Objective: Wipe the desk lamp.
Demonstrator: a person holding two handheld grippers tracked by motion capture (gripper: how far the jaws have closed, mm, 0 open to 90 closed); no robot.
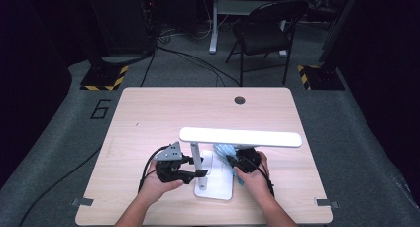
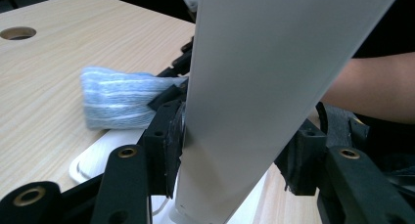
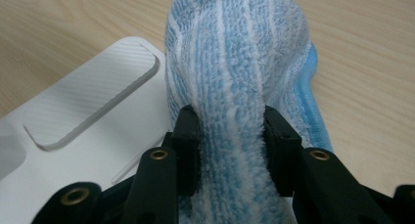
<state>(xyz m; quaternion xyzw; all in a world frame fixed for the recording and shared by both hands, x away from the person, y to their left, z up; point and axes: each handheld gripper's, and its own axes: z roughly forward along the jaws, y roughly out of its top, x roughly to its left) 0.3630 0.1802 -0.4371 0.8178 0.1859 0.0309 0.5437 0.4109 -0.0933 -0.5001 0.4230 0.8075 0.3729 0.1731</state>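
Observation:
A white desk lamp stands on the table, with a long lit head (image 1: 240, 137), a thin post (image 1: 196, 157) and a flat base (image 1: 215, 185). My left gripper (image 1: 197, 166) reaches in from the left, and the post (image 2: 254, 87) stands between its jaws. The pads sit close on either side and the jaws look open. My right gripper (image 1: 233, 160) is shut on a blue-and-white striped cloth (image 1: 224, 150), right of the post. In the right gripper view the cloth (image 3: 235, 62) bulges up between the pads, over the edge of the base (image 3: 93, 116).
The lamp head hangs over both grippers. A round cable hole (image 1: 239, 100) sits at the table's far edge. Bare wood (image 1: 148, 118) spreads to the left and back. A folding chair (image 1: 267, 24) stands on the floor beyond. The other forearm (image 2: 372, 87) shows behind the post.

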